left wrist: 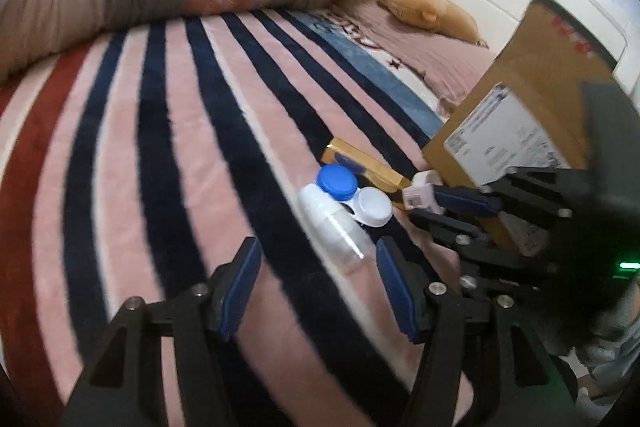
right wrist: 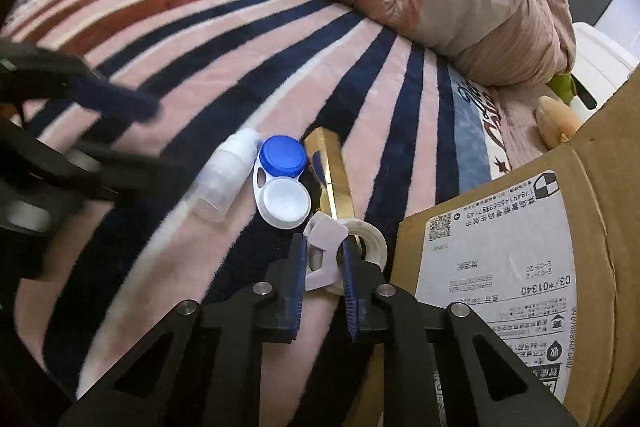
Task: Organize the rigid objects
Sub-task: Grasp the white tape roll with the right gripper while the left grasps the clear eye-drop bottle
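White tape roll (right wrist: 362, 247) btwn right gripper (right wrist: 325, 263) fingers

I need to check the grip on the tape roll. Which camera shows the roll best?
The right wrist view: the tape roll sits close up between the right tool pads, its hole visible. The left wrist view shows only a small white end of it, blurred, at that tool's tip.

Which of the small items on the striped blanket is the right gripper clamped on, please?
The white tape roll beside the cardboard box; the right gripper pinches it, while the other items lie free.
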Demonstrator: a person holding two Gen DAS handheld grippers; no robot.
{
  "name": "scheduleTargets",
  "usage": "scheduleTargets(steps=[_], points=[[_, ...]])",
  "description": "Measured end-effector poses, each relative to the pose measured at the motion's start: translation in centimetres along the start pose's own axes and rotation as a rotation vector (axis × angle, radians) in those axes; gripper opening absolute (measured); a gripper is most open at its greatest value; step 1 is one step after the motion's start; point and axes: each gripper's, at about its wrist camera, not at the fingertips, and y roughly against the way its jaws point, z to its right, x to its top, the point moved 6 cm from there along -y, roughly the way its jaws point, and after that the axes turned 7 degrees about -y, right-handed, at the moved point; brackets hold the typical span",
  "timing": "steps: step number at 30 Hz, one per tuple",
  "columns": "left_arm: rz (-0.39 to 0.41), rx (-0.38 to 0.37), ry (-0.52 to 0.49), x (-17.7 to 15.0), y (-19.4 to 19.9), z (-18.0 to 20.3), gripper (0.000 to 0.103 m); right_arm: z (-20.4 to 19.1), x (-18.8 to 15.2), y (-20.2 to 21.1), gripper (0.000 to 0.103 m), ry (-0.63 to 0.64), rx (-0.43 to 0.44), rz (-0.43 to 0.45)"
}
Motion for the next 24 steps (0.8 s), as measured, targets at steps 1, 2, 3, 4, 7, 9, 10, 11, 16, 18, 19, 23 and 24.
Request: scheduleTargets(steps=[1,2,3,4,7,9,10,11,16,18,19,23,24], points=[[-0.007,0.008,-0.002,0.2,-0.6,0.1,0.056,0.0,0.1,0.4,0.012,-0.006,0.034,0.011],[-0.011,0.009,-0.003,0.4,-1.0,0.2,0.056,-0.1,0.1,0.5,0.012,-0.01,0.059,0.007],[-0.016,-0.001,0.002,0.6,-1.5,0.4,0.052,-0.1,0.1,0.7,0.012,-0.014,0.096,-0.009],[-0.018,-0.008,0.006,0.7,-1.9,0.6,0.048,-0.3,0.1,0.8,0.012,-0.015,0.123,-0.015],[-0.034,0.009,-0.01,0.7,-2.6,1.0,0.03,-0.9,0.0,1.2,0.012,-0.021,0.206,-0.031],[-0.035,0.016,-0.023,0.5,-2.4,1.0,0.026,-1.5,0.0,1.6,0.012,-0.01,0.239,-0.038],[-0.037,0.018,-0.026,0.4,-2.1,0.7,0.025,-1.9,-0.2,1.7,0.012,-0.006,0.263,-0.044],[-0.037,0.026,-0.024,0.2,-1.8,0.5,0.023,-2.2,-0.3,1.8,0.012,-0.003,0.284,-0.055],[-0.062,0.082,-0.061,-1.7,1.3,-1.2,0.022,-5.2,-0.9,3.0,0.012,0.077,0.393,-0.064],[-0.066,0.083,-0.064,-2.6,2.5,-1.7,0.022,-6.2,-1.0,3.6,0.013,0.099,0.452,-0.067],[-0.068,0.08,-0.06,-3.1,3.1,-1.9,0.022,-6.5,-1.0,3.8,0.016,0.102,0.465,-0.067],[-0.065,0.11,-0.057,-3.9,4.0,-2.6,0.024,-6.4,-1.1,4.2,0.054,0.11,0.409,-0.025],[-0.065,0.114,-0.049,-3.9,3.7,-2.7,0.026,-6.2,-1.0,4.2,0.055,0.105,0.406,-0.023]])
